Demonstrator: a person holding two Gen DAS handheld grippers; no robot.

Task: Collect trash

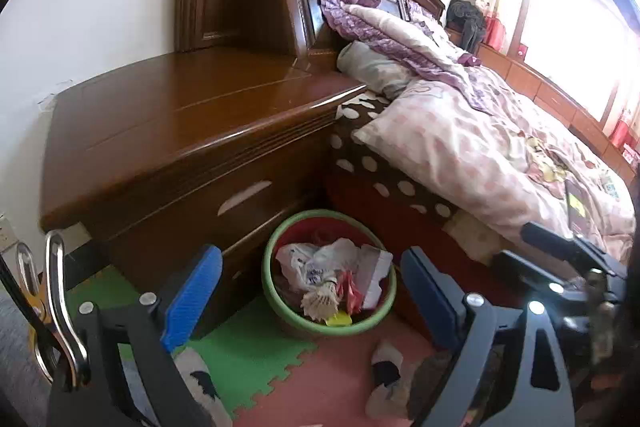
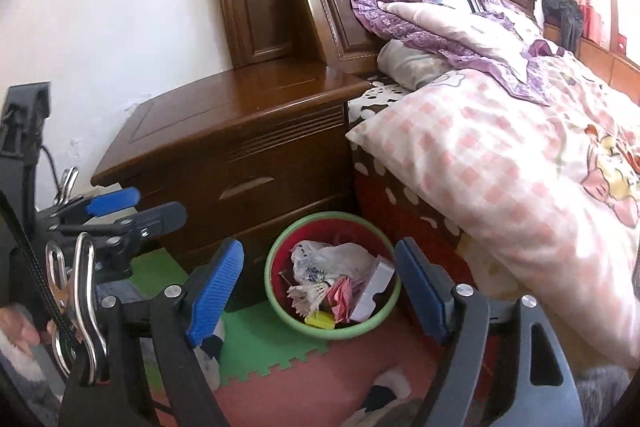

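We hover both grippers, left gripper (image 1: 310, 301) and right gripper (image 2: 320, 283), jaws wide and empty, above the full trash bin (image 1: 384, 315) tucked between nightstand (image 1: 180, 115) and bed (image 1: 500, 147).

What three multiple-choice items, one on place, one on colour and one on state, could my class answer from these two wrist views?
1. Where does the waste bin stand?
A. on the nightstand
B. on the floor mats between nightstand and bed
C. on the bed

2. What colour is the bin's rim?
A. green
B. blue
C. black

3. How does the right gripper stand?
A. shut on a bag
B. shut on nothing
C. open, holding nothing

Answers: 1 B, it sits on the floor mats beside the nightstand and the bed; 2 A, the rim shows green; 3 C, its blue pads stand wide apart.
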